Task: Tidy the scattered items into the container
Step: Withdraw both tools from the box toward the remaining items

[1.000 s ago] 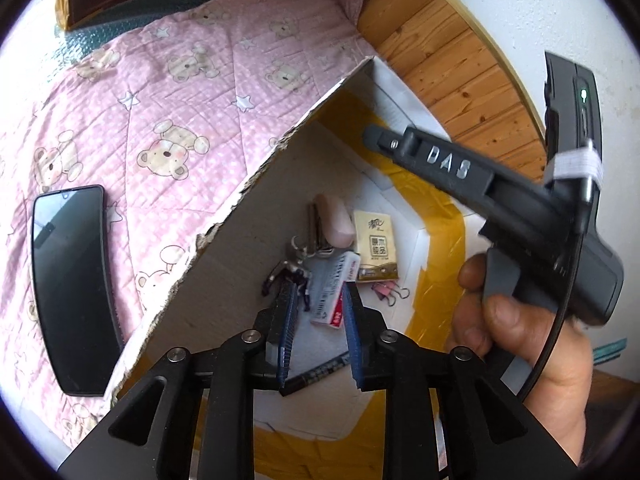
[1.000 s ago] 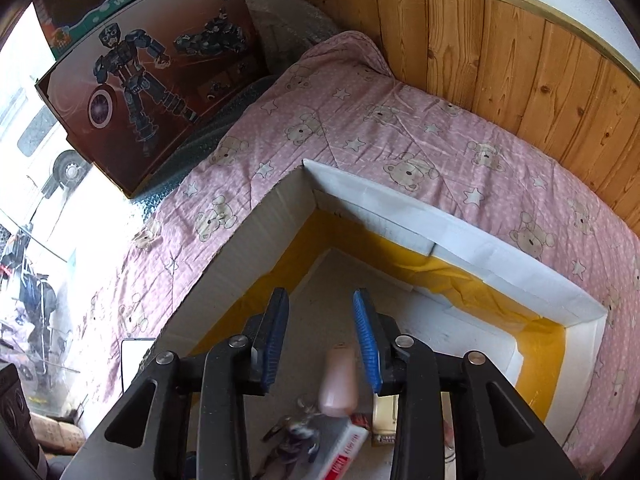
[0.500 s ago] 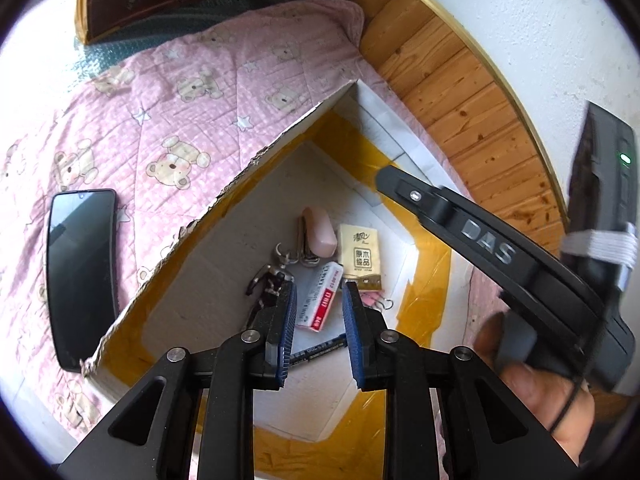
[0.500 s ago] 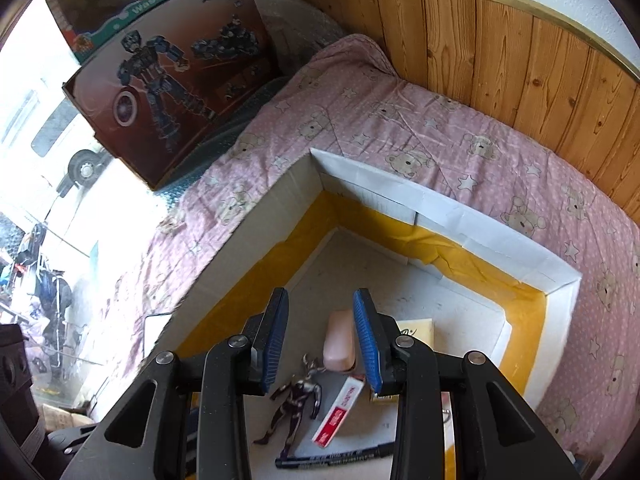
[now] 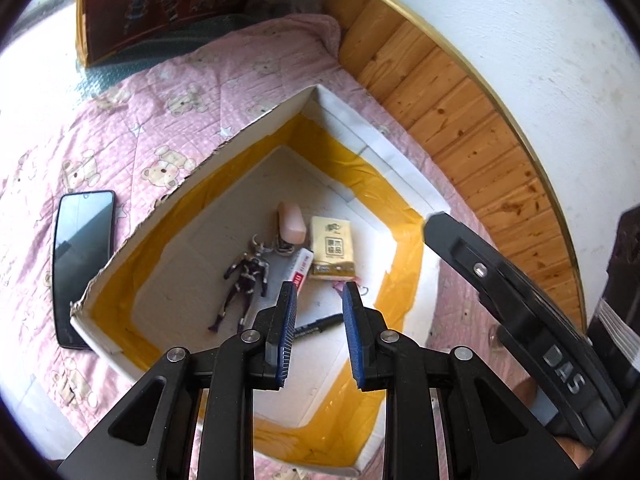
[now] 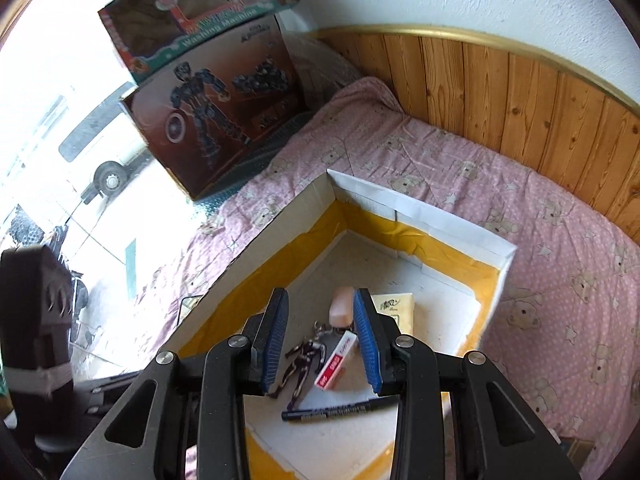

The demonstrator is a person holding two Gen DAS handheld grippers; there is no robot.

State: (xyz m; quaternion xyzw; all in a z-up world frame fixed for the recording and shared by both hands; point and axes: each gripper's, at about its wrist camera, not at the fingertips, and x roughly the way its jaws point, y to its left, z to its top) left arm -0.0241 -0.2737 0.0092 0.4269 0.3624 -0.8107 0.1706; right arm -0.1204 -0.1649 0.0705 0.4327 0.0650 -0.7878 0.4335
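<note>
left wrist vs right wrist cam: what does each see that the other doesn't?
Left wrist only: the whole phone lying on the pink blanket outside the box, and the right gripper's body from the side.
Right wrist only: the bright window with a vehicle outside, and a second toy box on top.
Both: the box holding the toy figure, marker, soap and tissue pack; nothing between either gripper's fingers.

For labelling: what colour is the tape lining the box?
Yellow tape, clearest in the left wrist view.

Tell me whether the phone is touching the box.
Cannot tell. In the left wrist view the phone lies on the blanket right beside the box wall, and its lower corner meets the box's edge, so no gap or contact shows plainly.
</note>
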